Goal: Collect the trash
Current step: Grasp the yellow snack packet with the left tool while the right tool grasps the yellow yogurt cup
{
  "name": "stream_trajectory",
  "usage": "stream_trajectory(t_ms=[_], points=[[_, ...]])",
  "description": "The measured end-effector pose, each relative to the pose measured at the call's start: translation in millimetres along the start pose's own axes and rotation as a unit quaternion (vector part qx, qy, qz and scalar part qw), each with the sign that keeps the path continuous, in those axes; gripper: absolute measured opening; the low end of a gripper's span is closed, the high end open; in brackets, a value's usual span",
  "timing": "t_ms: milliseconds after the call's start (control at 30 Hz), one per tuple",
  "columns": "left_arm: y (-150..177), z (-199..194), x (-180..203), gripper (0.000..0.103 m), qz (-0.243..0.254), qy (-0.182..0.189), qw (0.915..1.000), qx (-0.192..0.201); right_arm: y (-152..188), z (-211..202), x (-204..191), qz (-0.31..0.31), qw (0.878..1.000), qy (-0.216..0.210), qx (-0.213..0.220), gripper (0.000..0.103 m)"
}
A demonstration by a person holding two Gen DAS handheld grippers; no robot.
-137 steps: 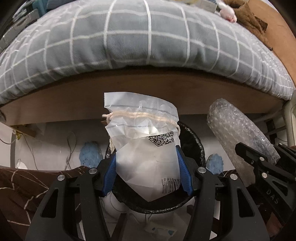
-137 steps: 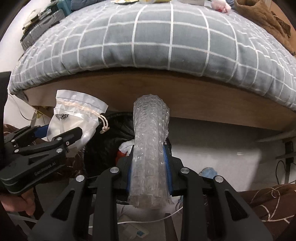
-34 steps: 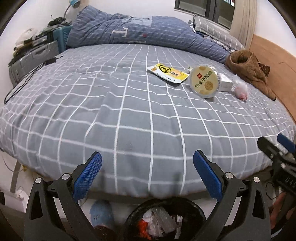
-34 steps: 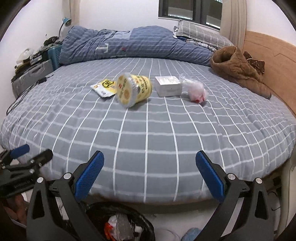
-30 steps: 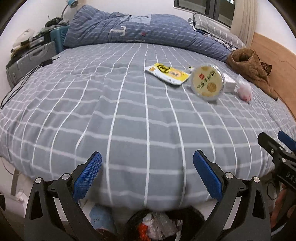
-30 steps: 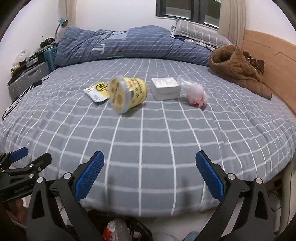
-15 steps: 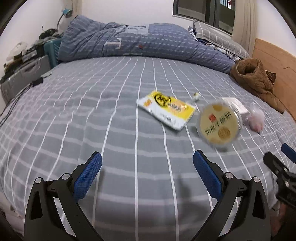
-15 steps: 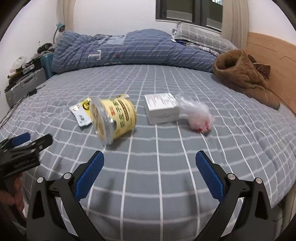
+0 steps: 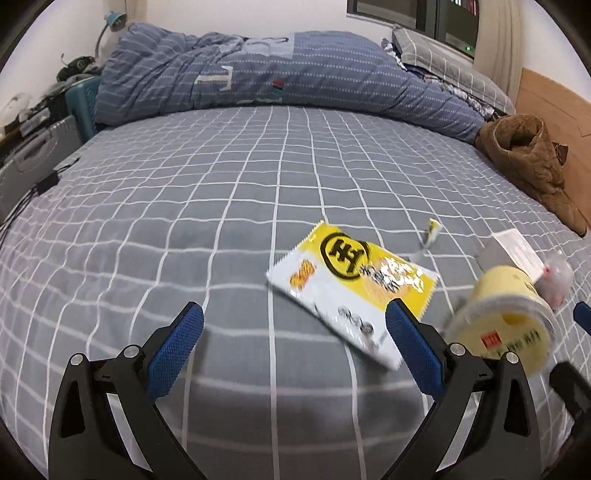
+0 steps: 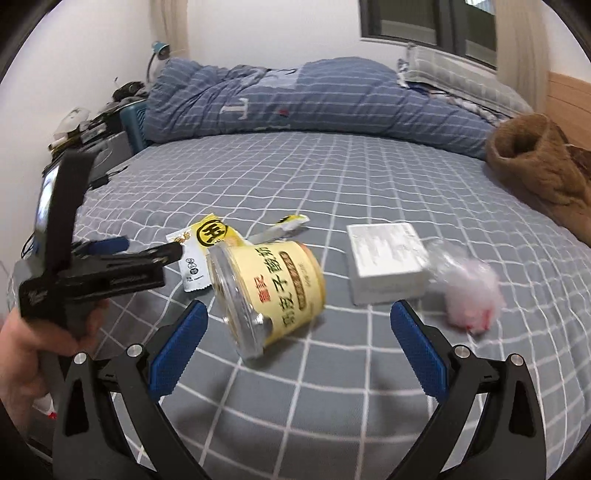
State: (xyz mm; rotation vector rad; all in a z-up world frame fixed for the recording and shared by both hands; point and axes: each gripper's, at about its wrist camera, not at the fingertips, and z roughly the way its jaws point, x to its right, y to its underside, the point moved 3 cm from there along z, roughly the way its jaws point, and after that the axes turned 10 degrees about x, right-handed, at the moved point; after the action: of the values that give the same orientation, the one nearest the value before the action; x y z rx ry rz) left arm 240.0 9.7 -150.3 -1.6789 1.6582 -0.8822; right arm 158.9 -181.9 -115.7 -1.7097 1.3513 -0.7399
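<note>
Both grippers, left and right, hover wide open and empty over a grey checked bed. On it lie a yellow packet, a tipped yellow cup just beside it, a white box and a clear bag. A blue duvet is heaped along the far side below a window, a brown coat lies at the right.

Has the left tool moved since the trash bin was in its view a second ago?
Yes. The left tool has advanced over the bed; the yellow wrapper now lies just ahead of its open jaws, and the bin is out of frame.
</note>
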Motion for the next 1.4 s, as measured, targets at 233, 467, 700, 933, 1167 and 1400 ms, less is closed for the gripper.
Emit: stream_trajectory(t_ms=[233,467,700,933,1167,1400], points=[[-10,28,4,0.097,0.01,0.011,0.9996,-0.025,-2,31,-7,0.0,0.999,-0.044,-0.021,0.095],[-7,49,3,0.096,0.01,0.025,0.9981,-0.056,0,53,-11,0.022,0.996,-0.08,-0.044,0.085],[-6,57,7,0.087,0.018,0.024,0.9974,-0.065,0,54,-5,0.029,0.996,-0.074,-0.051,0.074],[-3,59,21,0.063,0.044,0.016,0.9964,-0.071,-15,33,11,0.024,0.999,-0.031,-0.026,0.074],[-6,56,28,0.012,0.058,0.011,0.9962,-0.063,-21,27,31,0.035,0.999,-0.005,-0.018,0.074],[-14,43,26,0.004,0.031,0.021,0.998,-0.051,-19,29,40,0.051,0.998,0.0,-0.02,0.074]])
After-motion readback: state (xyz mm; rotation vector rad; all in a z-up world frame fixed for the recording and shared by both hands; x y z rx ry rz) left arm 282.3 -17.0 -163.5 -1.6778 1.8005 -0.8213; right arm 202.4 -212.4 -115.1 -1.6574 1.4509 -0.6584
